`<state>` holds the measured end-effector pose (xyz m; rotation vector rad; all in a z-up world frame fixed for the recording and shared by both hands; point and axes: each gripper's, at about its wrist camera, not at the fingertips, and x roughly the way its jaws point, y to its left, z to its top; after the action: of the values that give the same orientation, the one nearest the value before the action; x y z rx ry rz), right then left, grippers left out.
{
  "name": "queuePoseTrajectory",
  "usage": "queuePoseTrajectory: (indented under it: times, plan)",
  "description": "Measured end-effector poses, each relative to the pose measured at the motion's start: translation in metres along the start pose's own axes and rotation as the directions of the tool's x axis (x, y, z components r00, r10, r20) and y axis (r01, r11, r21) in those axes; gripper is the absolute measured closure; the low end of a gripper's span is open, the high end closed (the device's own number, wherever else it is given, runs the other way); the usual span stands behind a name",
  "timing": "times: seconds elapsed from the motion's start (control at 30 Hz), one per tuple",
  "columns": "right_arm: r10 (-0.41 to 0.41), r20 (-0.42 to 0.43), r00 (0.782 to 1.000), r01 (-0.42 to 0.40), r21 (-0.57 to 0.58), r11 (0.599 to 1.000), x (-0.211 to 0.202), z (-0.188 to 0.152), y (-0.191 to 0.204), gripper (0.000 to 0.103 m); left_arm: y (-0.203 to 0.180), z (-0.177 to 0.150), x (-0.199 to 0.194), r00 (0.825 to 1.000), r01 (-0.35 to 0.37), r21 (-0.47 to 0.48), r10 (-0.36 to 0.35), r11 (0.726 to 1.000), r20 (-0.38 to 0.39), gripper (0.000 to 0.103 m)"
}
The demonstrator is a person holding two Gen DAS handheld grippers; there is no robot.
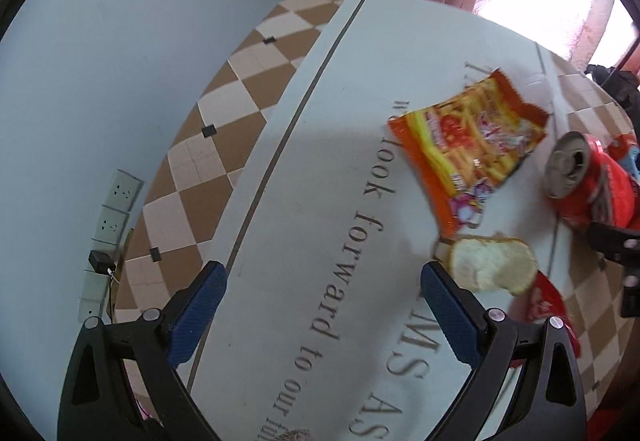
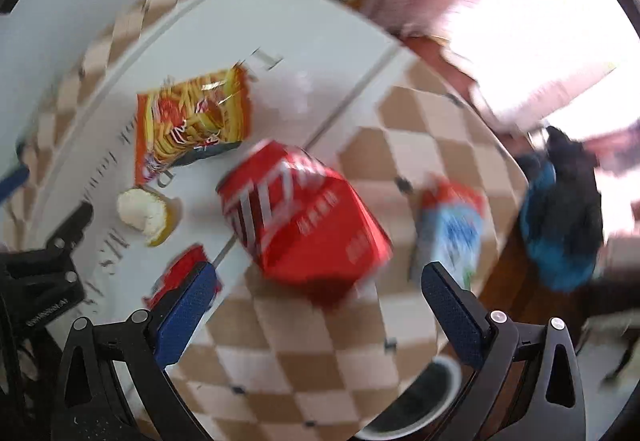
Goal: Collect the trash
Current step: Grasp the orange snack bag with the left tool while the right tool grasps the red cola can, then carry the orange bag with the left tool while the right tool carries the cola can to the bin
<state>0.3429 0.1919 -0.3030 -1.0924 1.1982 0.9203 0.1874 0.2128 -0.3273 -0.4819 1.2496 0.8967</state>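
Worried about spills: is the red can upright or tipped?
Tipped: the red can lies on its side, its opened top facing sideways.

Tabletop (image 1: 224, 113) with brown-and-cream checks, overlaid by a white printed mat (image 1: 320, 161) running diagonally. On the mat: orange snack bag (image 1: 468, 145) at centre right, bread piece (image 1: 492, 267) just below it, crushed red can (image 1: 588, 181) at right edge. Red wrapper (image 1: 548, 301) at lower right.
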Motion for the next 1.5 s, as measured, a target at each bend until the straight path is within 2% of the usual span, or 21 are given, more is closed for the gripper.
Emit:
queuePoseTrajectory:
  times: [0.07,0.13,0.2,0.27,0.4,0.47,0.6,0.63,0.67,0.73,0.77,0.8,0.87,0.9,1.0,1.03,1.1,1.17,1.23,1.33,1.5]
  plan:
    - [-0.027,-0.046,0.999,0.024,-0.073,0.997,0.021,0.012,0.007,0.0,0.001,0.001,0.004,1.0,0.01,0.011,-0.01,1.0,-0.002,0.004]
    - [-0.015,-0.076,0.997,0.008,-0.086,0.996,0.036,0.017,0.01,0.0,0.002,0.001,0.004,1.0,0.02,0.028,-0.02,0.999,0.008,0.004]
    - [0.026,-0.08,0.996,-0.03,-0.038,0.999,0.044,0.019,0.007,0.0,0.001,0.005,0.003,0.999,0.046,0.061,-0.047,0.997,0.018,0.004]
    - [0.071,-0.055,0.996,-0.069,0.041,0.997,0.043,0.016,-0.001,0.011,-0.006,0.012,-0.001,0.997,0.065,0.11,-0.069,0.992,0.032,0.004]
    - [0.163,-0.031,0.986,-0.151,0.239,0.959,0.043,-0.001,-0.026,0.011,-0.032,0.03,-0.017,0.989,0.097,0.293,-0.125,0.951,0.08,0.004]
    - [0.207,0.006,0.978,-0.195,0.371,0.908,0.041,-0.018,-0.044,0.012,-0.044,0.039,-0.02,0.987,0.104,0.363,-0.143,0.926,0.079,0.004]
    - [0.201,0.081,0.976,-0.213,0.542,0.813,0.035,-0.052,-0.069,0.014,-0.073,0.059,-0.01,0.985,0.135,0.493,-0.169,0.859,0.023,0.004]
    - [0.196,0.095,0.976,-0.214,0.575,0.789,0.034,-0.062,-0.073,0.021,-0.08,0.062,-0.006,0.984,0.149,0.517,-0.176,0.843,0.003,0.004]
    - [0.198,0.113,0.974,-0.225,0.614,0.756,0.034,-0.074,-0.076,0.023,-0.09,0.064,0.0,0.985,0.151,0.554,-0.171,0.819,-0.016,0.005]
    - [0.211,0.146,0.966,-0.253,0.672,0.696,0.035,-0.094,-0.079,0.024,-0.1,0.065,0.008,0.988,0.132,0.598,-0.152,0.79,-0.017,0.005]
    - [0.204,0.154,0.967,-0.253,0.688,0.68,0.036,-0.101,-0.077,0.025,-0.105,0.064,0.009,0.989,0.122,0.608,-0.15,0.784,-0.005,0.015]
    - [0.196,0.162,0.967,-0.252,0.703,0.665,0.036,-0.106,-0.076,0.025,-0.107,0.064,0.01,0.99,0.108,0.616,-0.141,0.781,0.006,0.048]
    - [0.177,0.179,0.968,-0.251,0.727,0.639,0.036,-0.117,-0.072,0.027,-0.105,0.065,0.01,0.991,0.098,0.603,-0.132,0.791,0.011,0.059]
    - [0.174,0.182,0.968,-0.252,0.732,0.633,0.036,-0.119,-0.071,0.027,-0.101,0.065,0.009,0.988,0.125,0.588,-0.155,0.799,0.0,0.073]
    - [0.181,0.199,0.963,-0.268,0.73,0.628,0.037,-0.122,-0.067,0.028,-0.084,0.065,0.005,0.984,0.168,0.507,-0.174,0.845,-0.036,0.084]
    - [0.188,0.209,0.96,-0.281,0.726,0.627,0.037,-0.122,-0.062,0.029,-0.078,0.063,0.002,0.984,0.171,0.481,-0.176,0.86,-0.035,0.086]
    - [0.191,0.218,0.957,-0.29,0.723,0.627,0.035,-0.123,-0.058,0.031,-0.068,0.059,0.0,0.987,0.154,0.444,-0.158,0.883,-0.029,0.097]
    - [0.185,0.241,0.953,-0.303,0.715,0.63,0.03,-0.123,-0.056,0.047,-0.057,0.053,-0.009,0.987,0.152,0.405,-0.16,0.902,-0.013,0.097]
    - [0.168,0.251,0.953,-0.299,0.707,0.641,0.021,-0.118,-0.05,0.052,-0.046,0.045,-0.021,0.989,0.132,0.375,-0.147,0.917,0.011,0.098]
    - [0.191,0.265,0.945,-0.325,0.694,0.642,0.014,-0.123,-0.046,0.055,-0.034,0.035,-0.037,0.99,0.105,0.335,-0.132,0.936,0.058,0.098]
    - [0.21,0.316,0.925,-0.375,0.683,0.626,0.003,-0.14,-0.041,0.056,-0.008,0.018,-0.077,0.978,0.127,0.251,-0.164,0.96,0.133,0.098]
